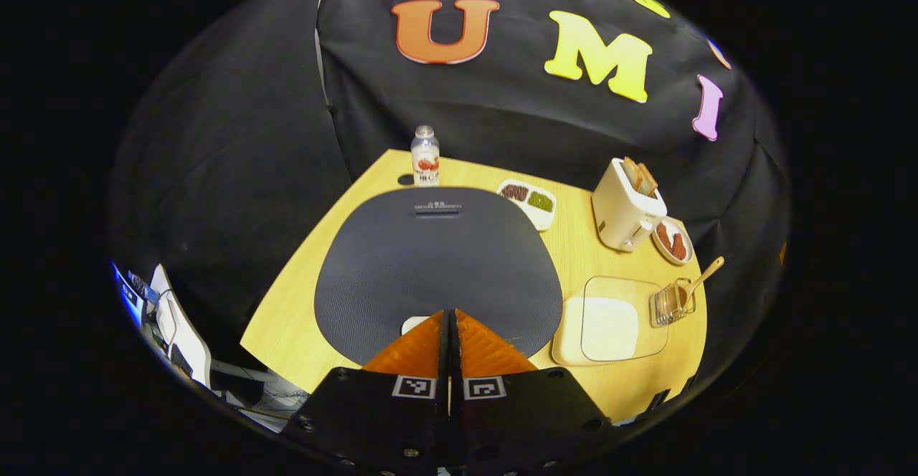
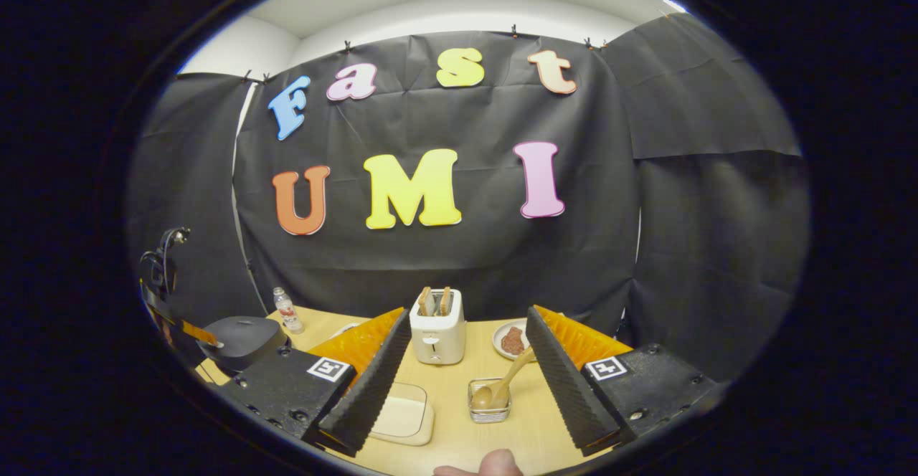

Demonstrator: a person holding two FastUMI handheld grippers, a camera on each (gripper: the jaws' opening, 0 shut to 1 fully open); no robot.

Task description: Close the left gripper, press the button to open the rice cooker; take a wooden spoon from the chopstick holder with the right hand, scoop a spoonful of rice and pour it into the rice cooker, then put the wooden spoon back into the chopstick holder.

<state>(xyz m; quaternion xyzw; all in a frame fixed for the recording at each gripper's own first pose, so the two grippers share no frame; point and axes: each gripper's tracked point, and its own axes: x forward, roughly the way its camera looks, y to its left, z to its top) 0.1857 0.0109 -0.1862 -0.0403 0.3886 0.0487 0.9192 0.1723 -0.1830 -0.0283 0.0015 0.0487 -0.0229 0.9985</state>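
Right gripper view, right tongs apart, one wooden spoon, left tongs together

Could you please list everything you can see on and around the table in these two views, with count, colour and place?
rice cooker: one, dark grey, lid shut, left part of the table
bottle: one, clear with a red label, behind the cooker
divided dish: one, white, brown and green fillings, right of the bottle
toaster: one, cream, two slices in its slots, back of the table
plate: one, white, reddish-brown food, right of the toaster
rice container: one, cream with a clear lid, right of the cooker
chopstick holder: one, clear, right of the container
wooden spoon: one, light wood, leaning in the holder
table: one, light wood
left tool: orange fingers together, over the cooker's front edge
right tool: fingers apart, facing the holder
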